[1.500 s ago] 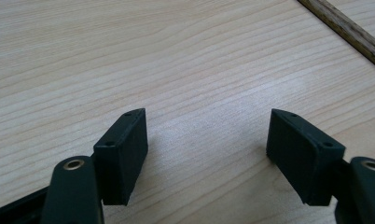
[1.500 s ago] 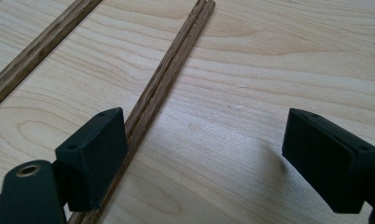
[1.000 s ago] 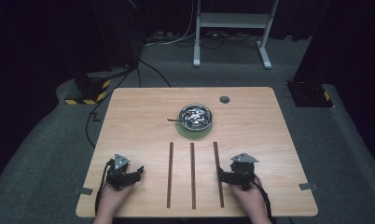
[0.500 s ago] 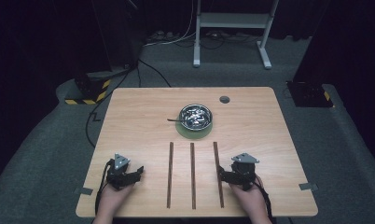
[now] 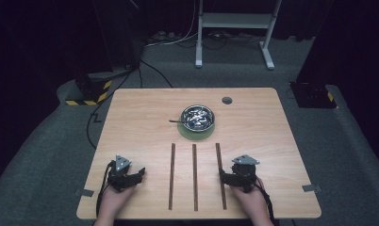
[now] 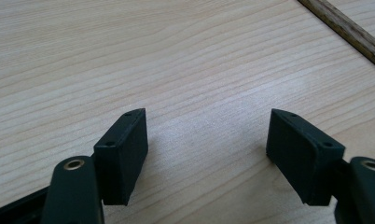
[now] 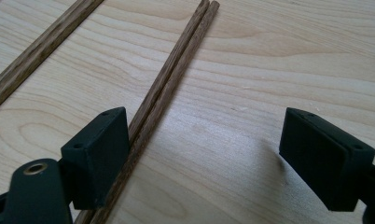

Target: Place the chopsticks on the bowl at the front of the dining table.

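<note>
Both tongs sit spread on the worktop (image 5: 131,113) — nothing gripped. The right tongs (image 7: 218,154) rest beside the rightmost wooden strip (image 7: 167,88), the left tongs (image 6: 206,149) over bare wood. Likely next — close on that strip.

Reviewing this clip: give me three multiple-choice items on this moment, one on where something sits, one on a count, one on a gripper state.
1. Where does the round metal bowl on its green mat stand?
A. beyond the far ends of the sticks, mid-table
B. at the near left corner
C. between the two grippers

2. How many dark wooden sticks lie in parallel on the light wooden table?
A. one
B. three
C. six

3. How do the right gripper's jaws stand?
A. shut on a stick
B. shut on nothing
C. open

Answers: 1 A, the high view shows it past the sticks; 2 B, left stick, middle stick, right stick; 3 C, a wide gap shows between them.
</note>
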`<action>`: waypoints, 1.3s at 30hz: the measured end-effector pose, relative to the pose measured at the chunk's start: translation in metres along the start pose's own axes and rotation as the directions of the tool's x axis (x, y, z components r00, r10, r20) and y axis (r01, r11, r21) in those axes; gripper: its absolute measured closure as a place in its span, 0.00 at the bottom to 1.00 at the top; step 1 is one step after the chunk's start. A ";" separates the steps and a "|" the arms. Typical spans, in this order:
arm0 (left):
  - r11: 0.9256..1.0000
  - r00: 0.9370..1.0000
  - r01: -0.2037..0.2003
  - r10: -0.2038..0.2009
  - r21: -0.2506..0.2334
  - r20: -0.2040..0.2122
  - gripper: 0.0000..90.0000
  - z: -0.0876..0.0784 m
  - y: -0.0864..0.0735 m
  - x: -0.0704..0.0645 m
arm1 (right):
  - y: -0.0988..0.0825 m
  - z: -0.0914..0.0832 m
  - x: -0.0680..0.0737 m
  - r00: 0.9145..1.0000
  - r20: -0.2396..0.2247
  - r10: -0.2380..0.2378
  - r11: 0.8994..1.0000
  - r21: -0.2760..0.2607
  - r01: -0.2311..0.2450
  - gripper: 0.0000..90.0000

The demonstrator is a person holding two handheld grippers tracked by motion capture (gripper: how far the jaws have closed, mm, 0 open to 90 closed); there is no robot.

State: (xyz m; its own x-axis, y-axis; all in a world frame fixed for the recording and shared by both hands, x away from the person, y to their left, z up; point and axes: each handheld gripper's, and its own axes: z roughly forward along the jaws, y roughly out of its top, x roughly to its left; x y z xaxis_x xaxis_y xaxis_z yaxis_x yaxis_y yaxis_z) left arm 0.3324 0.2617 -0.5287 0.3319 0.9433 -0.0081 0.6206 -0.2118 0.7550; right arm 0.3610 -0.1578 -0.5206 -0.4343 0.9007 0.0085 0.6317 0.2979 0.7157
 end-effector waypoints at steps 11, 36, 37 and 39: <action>1.000 1.000 0.001 -0.001 0.000 0.000 0.33 0.000 0.000 0.000 | -0.002 -0.001 -0.017 0.998 0.056 0.029 1.000 0.010 -0.030 0.20; 1.000 1.000 -0.004 0.004 0.005 0.001 0.33 0.000 0.000 0.000 | 0.001 -0.017 -0.036 1.000 0.014 0.016 1.000 -0.015 -0.016 0.53; 1.000 1.000 -0.003 0.003 0.005 0.001 0.33 0.000 0.000 0.000 | 0.001 -0.016 -0.034 1.000 0.016 0.014 1.000 -0.014 -0.014 0.53; 1.000 1.000 -0.003 0.003 0.005 0.002 0.33 0.000 0.000 0.001 | 0.001 -0.014 -0.032 1.000 0.002 -0.009 1.000 -0.007 0.009 0.57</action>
State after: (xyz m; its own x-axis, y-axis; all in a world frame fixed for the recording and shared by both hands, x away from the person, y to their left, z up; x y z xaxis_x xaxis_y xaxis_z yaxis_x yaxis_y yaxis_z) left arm 0.3324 0.2623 -0.5285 0.3350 0.9422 -0.0074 0.6230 -0.2157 0.7519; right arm 0.3668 -0.1903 -0.5102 -0.4384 0.8988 0.0006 0.6231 0.3034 0.7209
